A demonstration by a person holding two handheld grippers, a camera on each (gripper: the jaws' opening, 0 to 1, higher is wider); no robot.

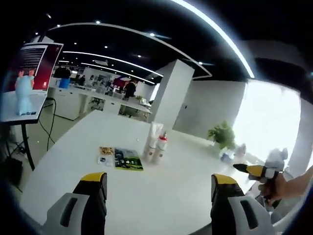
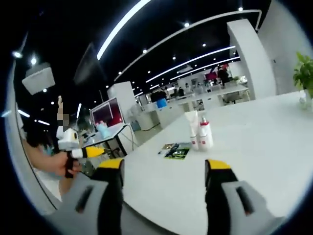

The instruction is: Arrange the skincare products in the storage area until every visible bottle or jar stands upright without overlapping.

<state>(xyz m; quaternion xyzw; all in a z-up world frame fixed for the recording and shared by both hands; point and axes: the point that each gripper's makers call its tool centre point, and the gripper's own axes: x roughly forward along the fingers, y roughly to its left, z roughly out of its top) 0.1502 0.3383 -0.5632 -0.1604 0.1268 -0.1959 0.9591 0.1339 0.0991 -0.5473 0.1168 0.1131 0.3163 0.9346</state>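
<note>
Two skincare items stand upright and touching near the middle of the white bench (image 1: 73, 147): a white tube (image 1: 152, 142) and, just right of it, a white bottle (image 1: 160, 147) with a red cap. Left of them in the left gripper view lie a small packet (image 1: 106, 151) with a white card below it, then a green booklet (image 1: 128, 159) flat on the bench, between the packet and the tube. Nothing lies between the left gripper (image 1: 159, 188) and these things; its jaws are spread wide, holding nothing, above bare bench. Far left, a red-and-white screen (image 1: 33, 61) rises behind a pale figurine (image 1: 23, 90) on a side stand. Behind the bench run white counters with people at them, a white pillar (image 1: 171, 93), then a potted plant (image 1: 222, 134) on the far right of the bench by a bright window. At the right edge a hand holds the right gripper (image 1: 259, 171).

In the right gripper view, a hand at the left holds the other gripper; then come the booklet (image 2: 177, 152), tube (image 2: 192, 128) and bottle (image 2: 205, 134), well ahead of the right gripper (image 2: 164, 174), whose jaws also stand wide apart and empty. The ceiling is dark with long curved light strips.
</note>
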